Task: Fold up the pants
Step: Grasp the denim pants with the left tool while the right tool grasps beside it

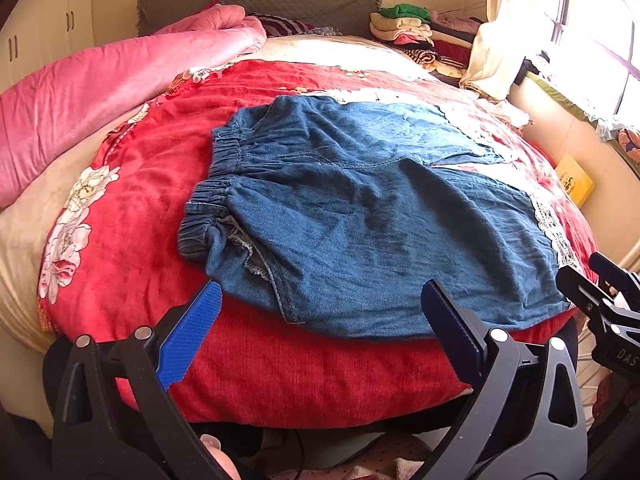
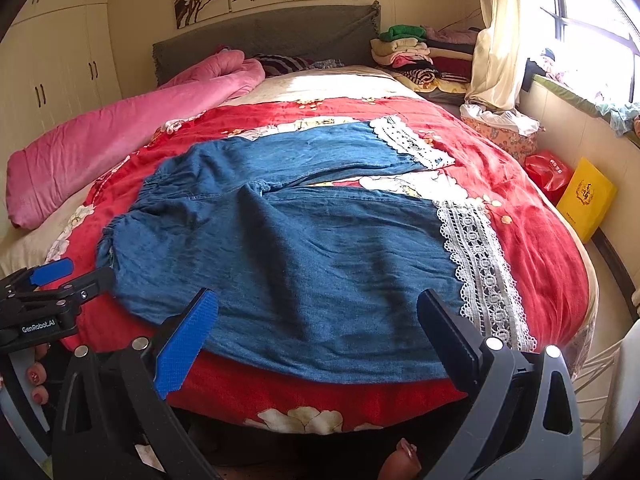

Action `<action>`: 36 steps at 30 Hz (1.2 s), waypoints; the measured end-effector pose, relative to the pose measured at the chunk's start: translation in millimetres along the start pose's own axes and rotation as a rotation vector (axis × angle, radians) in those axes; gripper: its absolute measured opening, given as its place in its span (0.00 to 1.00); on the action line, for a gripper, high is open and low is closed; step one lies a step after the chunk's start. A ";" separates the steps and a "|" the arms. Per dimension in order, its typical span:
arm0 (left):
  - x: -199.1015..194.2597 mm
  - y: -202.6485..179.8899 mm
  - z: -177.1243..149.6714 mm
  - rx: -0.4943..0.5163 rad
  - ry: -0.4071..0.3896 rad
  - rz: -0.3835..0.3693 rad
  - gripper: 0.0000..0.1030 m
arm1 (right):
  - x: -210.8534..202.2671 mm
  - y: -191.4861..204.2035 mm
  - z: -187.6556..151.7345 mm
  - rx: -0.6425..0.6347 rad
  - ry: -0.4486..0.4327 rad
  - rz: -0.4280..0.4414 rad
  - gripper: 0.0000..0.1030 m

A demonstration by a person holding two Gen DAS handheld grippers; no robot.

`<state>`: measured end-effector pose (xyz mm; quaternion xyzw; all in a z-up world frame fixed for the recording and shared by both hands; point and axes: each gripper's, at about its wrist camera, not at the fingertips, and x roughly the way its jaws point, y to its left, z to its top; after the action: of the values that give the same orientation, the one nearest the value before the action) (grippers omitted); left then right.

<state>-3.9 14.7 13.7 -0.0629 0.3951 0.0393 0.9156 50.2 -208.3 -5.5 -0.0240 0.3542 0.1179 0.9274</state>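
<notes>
A: Largest item in both views?
B: Bed with red floral quilt [image 1: 132,208], filling the centre of each frame; rolled pink blanket [image 1: 100,100] along its upper left; grey headboard [image 2: 272,36] at the top centre.

A: Location of the task's thing?
B: Blue denim pants [image 1: 360,208], spread flat on the red floral quilt, centre of frame. Elastic waistband [image 1: 208,200] toward the left, two legs running to the right, apart from each other. White lace hems [image 2: 480,264] at the leg ends, right of centre in the right wrist view.

A: Background objects?
B: Stack of folded clothes [image 2: 416,56] at the upper right beside the headboard; cream curtain [image 2: 496,40] and bright window at the far right; yellow box [image 2: 586,198] and red bag [image 2: 548,170] on the floor, right edge.

A: Grippers?
B: Left gripper [image 1: 320,304], bottom of its own view, jaws spread wide, empty, near the lower edge of the pants, whether above or touching not clear. Right gripper [image 2: 318,312], bottom of its view, jaws likewise spread wide, holding nothing, over the nearer leg.

A: Smallest detail?
B: Fingertips [image 2: 36,376] with painted nails, lower left edge.
</notes>
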 end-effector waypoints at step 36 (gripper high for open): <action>210.8 132.1 167.9 0.033 0.156 -0.171 0.44 | 293.9 81.3 233.6 -0.425 0.324 0.293 0.96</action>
<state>245.0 174.6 -36.9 -0.0840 0.4590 -0.0506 0.8830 395.1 -40.2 -22.3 -0.1847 0.4646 0.3163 0.8062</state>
